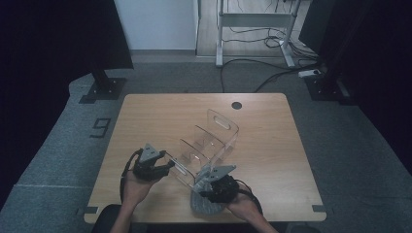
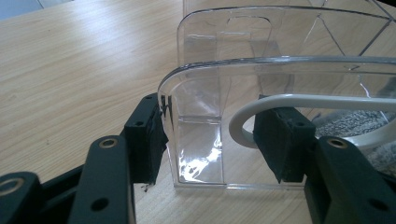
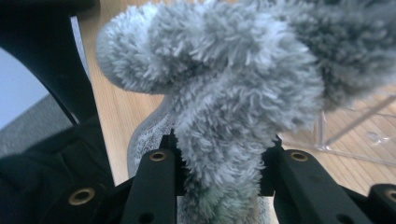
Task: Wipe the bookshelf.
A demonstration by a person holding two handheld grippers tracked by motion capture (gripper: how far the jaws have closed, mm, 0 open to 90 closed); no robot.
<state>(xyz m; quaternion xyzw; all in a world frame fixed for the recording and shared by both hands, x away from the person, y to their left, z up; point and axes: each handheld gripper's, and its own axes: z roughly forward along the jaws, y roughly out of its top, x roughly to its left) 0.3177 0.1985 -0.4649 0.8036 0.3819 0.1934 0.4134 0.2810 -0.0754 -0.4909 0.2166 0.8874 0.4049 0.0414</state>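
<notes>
Clear plastic organizer (image 1: 210,145), divided into compartments, stands near the middle of the wooden counter (image 1: 272,145), its near end toward the person. Left tongs (image 1: 167,167) sit at that near end wall: in the left gripper view the two black pads (image 2: 144,140) straddle the wall's width, the left pad touching its corner edge, the other pad just inside behind the clear wall; firm pressure cannot be confirmed. A white curved handle (image 2: 243,121) shows through the plastic beside the far pad. Right tongs (image 1: 206,190) are clamped on a grey fluffy cloth (image 3: 224,93); in the right gripper view the pile bulges above the pads. From the high view, the cloth (image 1: 206,204) lies on the counter just beside the organizer's near right corner.
</notes>
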